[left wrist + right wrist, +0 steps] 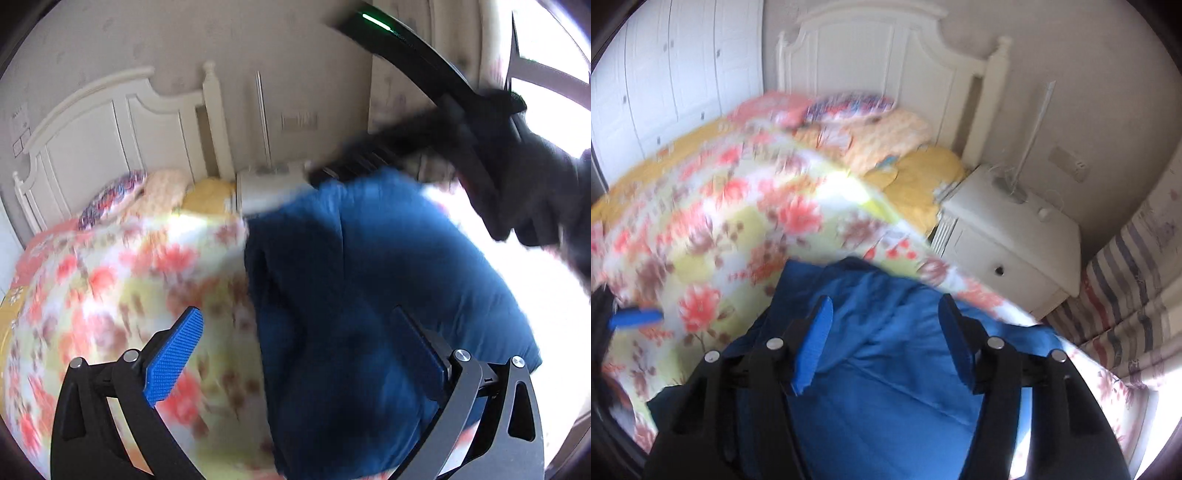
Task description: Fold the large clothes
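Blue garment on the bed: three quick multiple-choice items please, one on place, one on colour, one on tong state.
1. Where does the blue garment lie?
A. on the floral quilt
B. on the white nightstand
C. on the floor

2. What colour are the pads of the right tongs?
A. red
B. blue
C. grey

3. How do the right tongs stand?
A. shut on the garment
B. open above it
C. out of view

Answers:
1 A, the floral quilt shows around the garment.
2 B, both pads are blue.
3 B, the pads stand apart and clamp no cloth.

White headboard (886, 48), white nightstand (1008, 236) beside the bed, striped curtain (1126, 314), pale wall.
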`<state>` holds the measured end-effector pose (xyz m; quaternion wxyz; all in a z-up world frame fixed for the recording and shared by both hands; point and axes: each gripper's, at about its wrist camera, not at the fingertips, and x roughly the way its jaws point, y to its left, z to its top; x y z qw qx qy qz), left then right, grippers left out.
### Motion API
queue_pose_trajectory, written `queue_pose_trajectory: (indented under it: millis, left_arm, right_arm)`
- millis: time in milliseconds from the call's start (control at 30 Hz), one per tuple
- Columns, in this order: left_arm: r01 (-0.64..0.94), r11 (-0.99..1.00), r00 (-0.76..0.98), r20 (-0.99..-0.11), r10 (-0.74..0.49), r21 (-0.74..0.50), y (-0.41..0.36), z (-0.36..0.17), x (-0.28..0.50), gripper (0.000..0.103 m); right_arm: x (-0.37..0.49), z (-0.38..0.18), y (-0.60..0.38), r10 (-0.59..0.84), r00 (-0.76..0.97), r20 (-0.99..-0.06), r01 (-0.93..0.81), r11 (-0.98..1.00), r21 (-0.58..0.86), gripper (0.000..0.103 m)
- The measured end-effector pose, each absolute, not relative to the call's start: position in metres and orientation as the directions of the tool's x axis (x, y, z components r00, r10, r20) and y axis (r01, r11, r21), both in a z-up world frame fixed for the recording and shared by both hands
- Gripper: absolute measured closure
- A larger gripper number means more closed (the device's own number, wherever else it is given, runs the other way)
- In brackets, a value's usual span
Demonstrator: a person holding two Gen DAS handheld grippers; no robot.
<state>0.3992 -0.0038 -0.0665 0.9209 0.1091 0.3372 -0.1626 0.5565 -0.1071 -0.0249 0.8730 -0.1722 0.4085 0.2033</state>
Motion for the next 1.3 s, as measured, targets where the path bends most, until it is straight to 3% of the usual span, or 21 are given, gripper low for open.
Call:
queue_pose_trajectory:
  millis: [33, 67, 167, 233, 300, 467, 600, 833, 933, 1000, 1067, 1133, 1200, 1300]
  left_arm:
    - [0.367, 0.926, 0.709, -0.671, -0.217, 0.088, -0.003, -0.078, 0.398, 0.004]
    - [0.353, 0.934, 0.703, -0.676, -0.222, 0.06, 0.002, -0.089, 0.395, 0.004]
    - [0.283, 0.951, 0.687, -0.664, -0.294, -0.128, 0.026, -0.112, 0.396, 0.004]
    - [0.263, 0.947, 0.682, -0.658, -0.318, -0.185, 0.03, -0.12, 0.395, 0.004]
    - [0.262, 0.95, 0.688, -0.658, -0.306, -0.167, 0.029, -0.118, 0.394, 0.004]
    - [0.258, 0.959, 0.708, -0.651, -0.273, -0.121, 0.022, -0.116, 0.386, 0.004]
    - [0.244, 0.963, 0.719, -0.646, -0.258, -0.113, 0.023, -0.115, 0.383, 0.004]
    - [0.238, 0.961, 0.703, -0.659, -0.268, -0.138, 0.027, -0.115, 0.387, 0.004]
    - [0.256, 0.959, 0.702, -0.658, -0.273, -0.126, 0.027, -0.113, 0.386, 0.004]
    - [0.273, 0.953, 0.687, -0.666, -0.29, -0.132, 0.032, -0.108, 0.386, 0.004]
    - [0.259, 0.957, 0.701, -0.656, -0.279, -0.13, 0.041, -0.091, 0.381, 0.005]
    - [0.244, 0.963, 0.751, -0.606, -0.262, -0.113, 0.049, -0.063, 0.372, 0.005]
    - [0.234, 0.967, 0.811, -0.528, -0.252, -0.101, 0.054, -0.025, 0.365, 0.005]
    - [0.246, 0.966, 0.862, -0.439, -0.253, -0.074, 0.039, 0.022, 0.373, 0.004]
  right_arm:
    - [0.562, -0.044, -0.095, 0.202, 0.543, -0.815, -0.514, 0.848, -0.132, 0.061]
    - [0.565, -0.06, -0.085, 0.178, 0.518, -0.836, -0.522, 0.841, -0.144, 0.063]
    - [0.57, -0.088, -0.066, 0.076, 0.528, -0.846, -0.507, 0.827, -0.242, 0.063]
    - [0.571, -0.093, -0.058, 0.032, 0.522, -0.852, -0.512, 0.811, -0.282, 0.062]
    - [0.571, -0.087, -0.052, 0.01, 0.516, -0.857, -0.524, 0.795, -0.307, 0.063]
    - [0.567, -0.055, -0.054, 0.141, 0.556, -0.819, -0.512, 0.835, -0.204, 0.067]
    - [0.573, -0.104, -0.032, 0.04, 0.507, -0.861, -0.539, 0.794, -0.28, 0.07]
    - [0.572, -0.107, -0.03, 0.045, 0.542, -0.839, -0.529, 0.794, -0.299, 0.07]
    - [0.562, -0.087, -0.042, 0.122, 0.556, -0.822, -0.541, 0.804, -0.246, 0.07]
    - [0.547, -0.052, -0.063, 0.248, 0.576, -0.779, -0.536, 0.834, -0.131, 0.069]
    - [0.526, -0.017, -0.091, 0.345, 0.605, -0.718, -0.535, 0.843, -0.045, 0.055]
    - [0.504, 0.013, -0.13, 0.401, 0.641, -0.654, -0.523, 0.852, 0.01, 0.033]
    - [0.489, 0.029, -0.165, 0.428, 0.676, -0.6, -0.507, 0.861, 0.044, 0.025]
    - [0.478, 0.034, -0.222, 0.405, 0.745, -0.53, -0.423, 0.901, 0.095, 0.003]
